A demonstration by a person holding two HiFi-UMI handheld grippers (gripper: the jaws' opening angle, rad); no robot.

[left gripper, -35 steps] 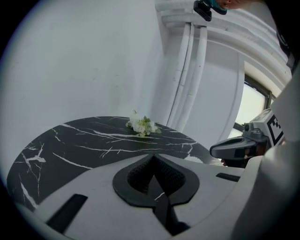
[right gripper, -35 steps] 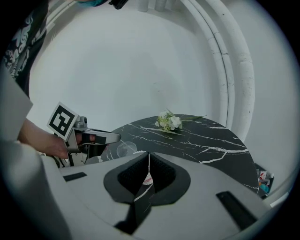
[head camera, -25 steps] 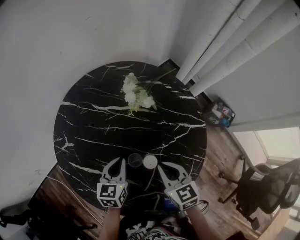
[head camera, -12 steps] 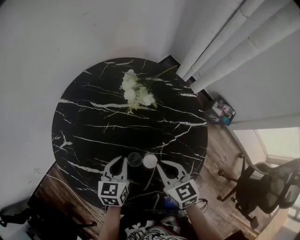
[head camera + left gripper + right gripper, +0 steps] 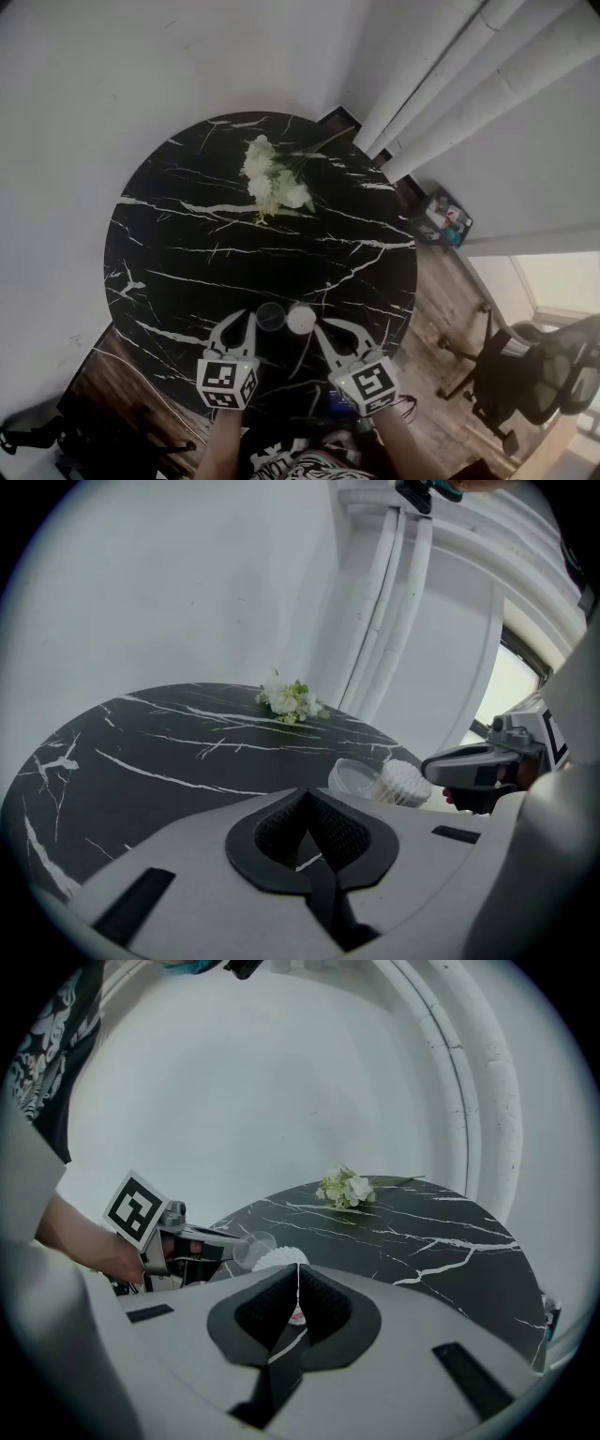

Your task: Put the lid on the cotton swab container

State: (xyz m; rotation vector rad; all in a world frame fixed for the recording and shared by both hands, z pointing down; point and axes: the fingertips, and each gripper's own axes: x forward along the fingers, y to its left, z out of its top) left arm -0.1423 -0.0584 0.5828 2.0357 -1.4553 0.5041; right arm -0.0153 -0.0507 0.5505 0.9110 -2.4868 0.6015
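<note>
The round cotton swab container (image 5: 301, 320), full of white swabs, stands near the front edge of the black marble table (image 5: 187, 253). Its clear lid (image 5: 270, 317) lies just to its left, touching or almost touching it. My left gripper (image 5: 241, 320) is shut and empty, with its tips just short of the lid. My right gripper (image 5: 322, 328) is also shut and empty, a little right of the container. The left gripper view has the lid (image 5: 354, 778) and the swabs (image 5: 405, 780) ahead to the right. From the right gripper, the lid (image 5: 253, 1246) and swabs (image 5: 278, 1258) lie ahead to the left.
A bunch of white flowers (image 5: 272, 186) lies at the table's far side. White pipes (image 5: 450, 84) run down the wall at the right. An office chair (image 5: 544, 375) stands on the wooden floor to the right, past the table's edge.
Both grippers stay shut in about the same place in front of the lid and container. Only the head view has drifted slightly.
</note>
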